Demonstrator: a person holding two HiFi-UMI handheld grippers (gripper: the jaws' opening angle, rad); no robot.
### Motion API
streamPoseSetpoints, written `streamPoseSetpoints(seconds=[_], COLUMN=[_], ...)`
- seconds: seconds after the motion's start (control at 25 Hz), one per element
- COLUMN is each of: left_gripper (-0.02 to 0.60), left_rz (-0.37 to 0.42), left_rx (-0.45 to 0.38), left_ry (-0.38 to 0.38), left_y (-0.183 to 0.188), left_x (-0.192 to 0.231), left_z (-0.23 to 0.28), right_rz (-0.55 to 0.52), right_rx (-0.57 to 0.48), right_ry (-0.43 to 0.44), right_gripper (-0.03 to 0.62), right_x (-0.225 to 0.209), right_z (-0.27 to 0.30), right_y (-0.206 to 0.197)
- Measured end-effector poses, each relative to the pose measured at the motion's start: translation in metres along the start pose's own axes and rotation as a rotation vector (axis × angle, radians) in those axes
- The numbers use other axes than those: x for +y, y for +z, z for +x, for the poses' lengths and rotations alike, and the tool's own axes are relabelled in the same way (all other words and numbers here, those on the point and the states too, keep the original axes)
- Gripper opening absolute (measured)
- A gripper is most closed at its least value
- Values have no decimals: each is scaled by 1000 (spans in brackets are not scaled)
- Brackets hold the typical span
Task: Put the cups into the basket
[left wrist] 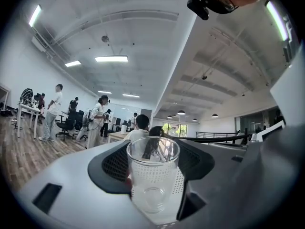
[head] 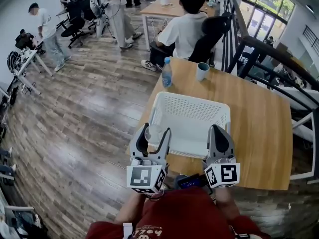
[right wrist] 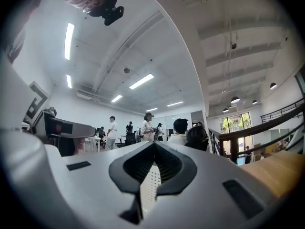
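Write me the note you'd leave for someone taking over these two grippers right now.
Left gripper: shut on the clear cup, held at the near left corner of the white basket.
Right gripper: shut, empty, by the basket's near edge.
Done: no cup visible in the basket yet.
Left: set the clear cup inside, then probably fetch the mug standing on the table beyond the basket, near the bottle.
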State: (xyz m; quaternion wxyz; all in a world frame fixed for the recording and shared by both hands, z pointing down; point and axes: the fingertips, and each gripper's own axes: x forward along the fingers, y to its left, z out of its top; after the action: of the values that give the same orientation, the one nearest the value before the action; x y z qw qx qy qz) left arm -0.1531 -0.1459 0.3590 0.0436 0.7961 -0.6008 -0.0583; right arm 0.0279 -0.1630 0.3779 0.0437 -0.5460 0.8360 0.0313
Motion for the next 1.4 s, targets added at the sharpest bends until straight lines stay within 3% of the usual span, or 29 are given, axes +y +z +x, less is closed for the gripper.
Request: streamPoseSetpoints(seconds=[0.24, 0.88, 1.4], left_gripper=[288, 288, 288], left_rz=[-2, 84, 130], left_rx=[35, 146, 272], left_ry=[-42, -181, -226], left_y=[-11, -32, -68], left_x=[-16, -56, -66], left_z=[23, 75, 109], right_rz=[-20, -38, -22], right_rx=[-12, 5, 10], right_ry=[-9, -99, -123], right_gripper=[9, 9, 9], right_x=[-9, -49, -73], right_z=[1, -20, -17], right_y=[9, 8, 0])
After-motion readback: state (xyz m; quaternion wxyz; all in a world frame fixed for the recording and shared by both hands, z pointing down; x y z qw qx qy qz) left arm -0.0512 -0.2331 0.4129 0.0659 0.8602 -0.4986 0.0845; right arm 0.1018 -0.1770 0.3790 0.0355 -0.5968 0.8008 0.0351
